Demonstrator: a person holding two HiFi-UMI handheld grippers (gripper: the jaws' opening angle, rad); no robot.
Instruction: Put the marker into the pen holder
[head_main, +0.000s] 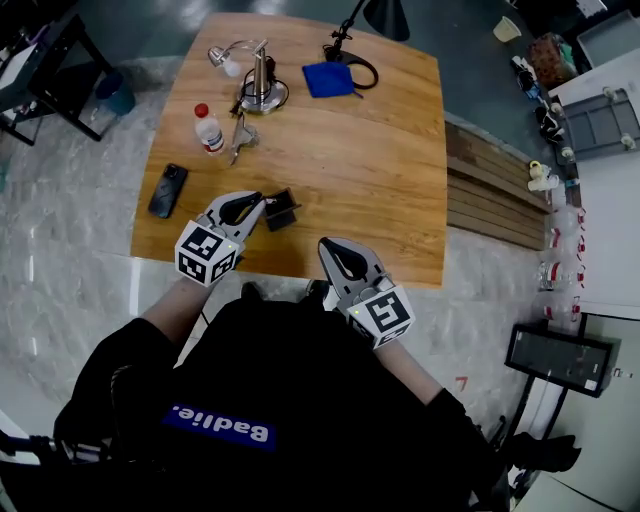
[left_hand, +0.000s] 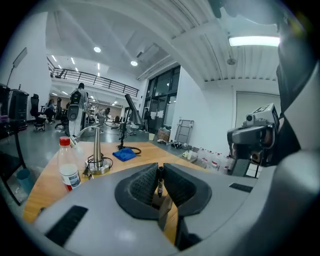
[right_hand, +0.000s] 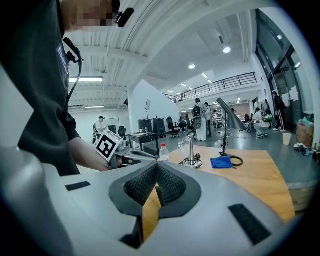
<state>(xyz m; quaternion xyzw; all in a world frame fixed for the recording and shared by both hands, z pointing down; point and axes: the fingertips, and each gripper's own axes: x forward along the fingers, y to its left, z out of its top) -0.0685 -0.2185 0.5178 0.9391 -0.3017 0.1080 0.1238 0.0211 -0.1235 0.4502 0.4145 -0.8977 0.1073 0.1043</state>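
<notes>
Count: two grippers, one marker, one pen holder, one bottle, one phone, one cloth, two lamps. Your left gripper has its fingers drawn nearly together on the thin dark marker, which stands upright between the ribbed pads with its top just above them. Only the left gripper view shows this; from the head view the marker cannot be made out. Your right gripper has its fingers pressed together with nothing between them, and bare wood shows below the pads. The small black square pen holder sits just beside the left fingertips, on their right-forward side, apart from them. It appears only in the head view; neither gripper view shows it clearly. Ahead and left of the left fingers stands the clear plastic bottle with red cap. The dark flat phone lies to their left, seen from the head view alone. Farther ahead are the silver gooseneck lamp on a round base, the folded blue cloth and the black cone-shaded lamp. The near edge of the light wooden table runs under both grippers, and the right fingertips just cross it. Bare wood spreads ahead and right of the right fingers. The right gripper view also catches your left hand off to its left.
</notes>
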